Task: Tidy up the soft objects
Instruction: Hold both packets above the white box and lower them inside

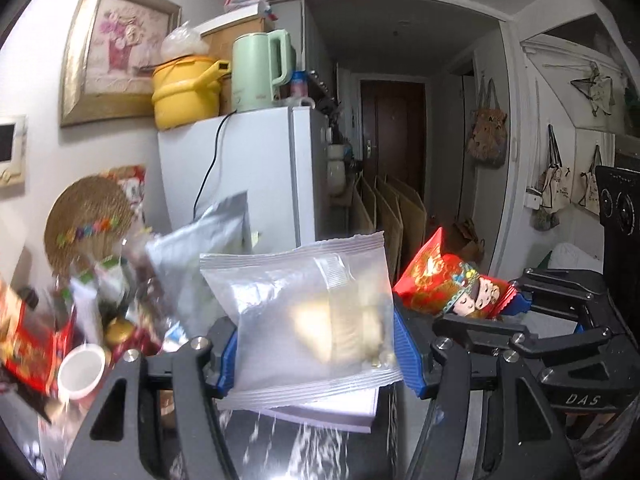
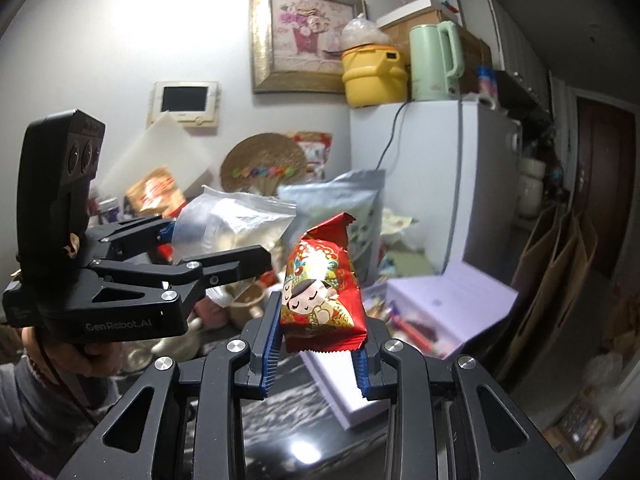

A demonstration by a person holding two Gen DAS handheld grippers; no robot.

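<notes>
two grippers were up in the air side by side, each clamped on a snack packet. the left gripper (image 1: 316, 352) had its blue pads (image 1: 406, 356) pressed against both sides of a clear packet (image 1: 308, 316), which stood upright between the fingers and rose well above them, with a pale yellowish piece showing through the film. the same gripper showed from the side in the right wrist view (image 2: 224, 256), with the clear packet (image 2: 236, 224) sticking out past its black fingers and the person's hand (image 2: 80, 354) wrapped around its handle below.

the right gripper (image 2: 316, 354) was pinched tight on the bottom edge of a red packet (image 2: 322, 284) printed with a cartoon figure; that packet stood tall above the narrow gap between the blue pads (image 2: 270, 344). in the left wrist view the red packet (image 1: 448, 282) sat just beside the clear one, to its right.

under both grippers lay a dark glossy table (image 2: 280, 420) bearing a lilac box (image 2: 452, 300). behind it stood a silver pouch (image 1: 204, 248), a woven fan (image 1: 86, 220) and blurred clutter, then a white fridge (image 1: 240, 176) topped with a yellow pot (image 1: 186, 92) and a green kettle (image 1: 260, 70).
</notes>
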